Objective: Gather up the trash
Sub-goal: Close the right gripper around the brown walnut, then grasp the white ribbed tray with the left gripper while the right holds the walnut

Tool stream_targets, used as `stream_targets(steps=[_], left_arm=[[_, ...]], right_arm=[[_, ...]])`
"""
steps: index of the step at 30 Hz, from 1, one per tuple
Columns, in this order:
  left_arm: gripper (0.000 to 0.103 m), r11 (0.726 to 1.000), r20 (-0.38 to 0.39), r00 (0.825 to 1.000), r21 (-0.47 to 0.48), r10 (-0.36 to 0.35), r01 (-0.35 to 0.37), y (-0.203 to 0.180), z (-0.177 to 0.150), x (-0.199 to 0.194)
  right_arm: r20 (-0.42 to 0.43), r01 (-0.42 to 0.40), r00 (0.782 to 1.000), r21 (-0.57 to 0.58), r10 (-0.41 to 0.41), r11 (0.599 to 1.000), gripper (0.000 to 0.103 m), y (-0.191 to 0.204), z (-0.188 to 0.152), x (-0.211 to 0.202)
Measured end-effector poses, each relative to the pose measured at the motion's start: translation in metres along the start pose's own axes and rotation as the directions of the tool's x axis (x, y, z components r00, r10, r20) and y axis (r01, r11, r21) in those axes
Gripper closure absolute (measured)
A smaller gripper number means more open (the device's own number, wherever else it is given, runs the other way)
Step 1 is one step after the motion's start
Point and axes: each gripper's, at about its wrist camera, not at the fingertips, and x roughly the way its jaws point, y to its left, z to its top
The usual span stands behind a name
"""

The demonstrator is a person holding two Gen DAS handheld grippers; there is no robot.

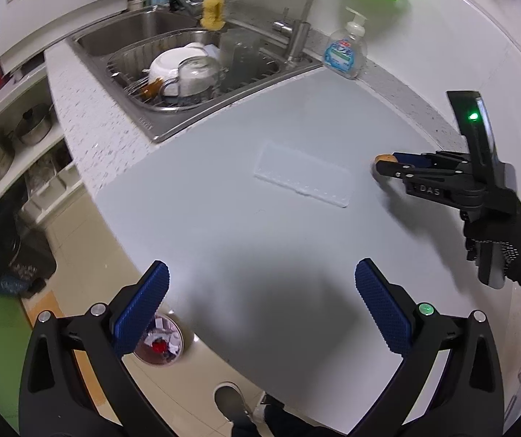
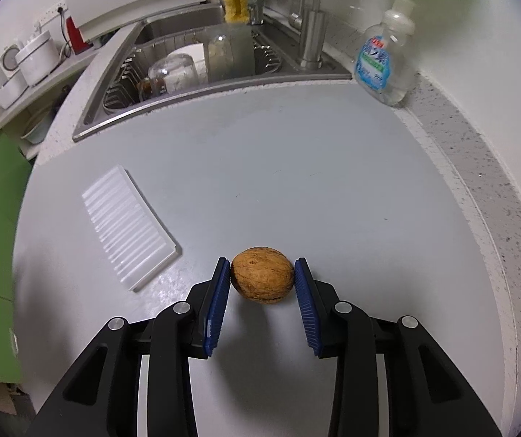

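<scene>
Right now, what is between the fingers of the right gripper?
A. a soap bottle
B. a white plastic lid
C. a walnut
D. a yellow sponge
C: the right gripper has the brown walnut between its blue pads on the counter, while the white plastic lid lies apart to the left.

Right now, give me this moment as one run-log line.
left gripper: open, empty | right gripper: jaws around walnut, pads touching it | plastic tray: on counter, untouched | bin: on floor
</scene>
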Motion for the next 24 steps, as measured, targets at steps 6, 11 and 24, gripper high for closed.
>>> stream_targets(steps=[6,11,24], left_arm=[[0.003,0.993,-0.017,1.0,0.117,-0.017,0.019,-0.014,0.024,0.018],[0.003,0.965,-0.042,0.998,0.257,-0.042,0.051,-0.028,0.046,0.037],[0.003,0.667,-0.142,0.983,0.722,-0.115,0.182,-0.06,0.081,0.087]], right_arm=[[0.022,-0.025,0.999,0.045,0.024,0.999,0.067,-0.005,-0.013,-0.032],[0.041,-0.042,0.998,0.065,0.039,0.997,0.067,-0.004,-0.027,-0.054],[0.045,0.015,0.999,0.241,-0.027,0.97,0.067,0.001,-0.043,-0.09]])
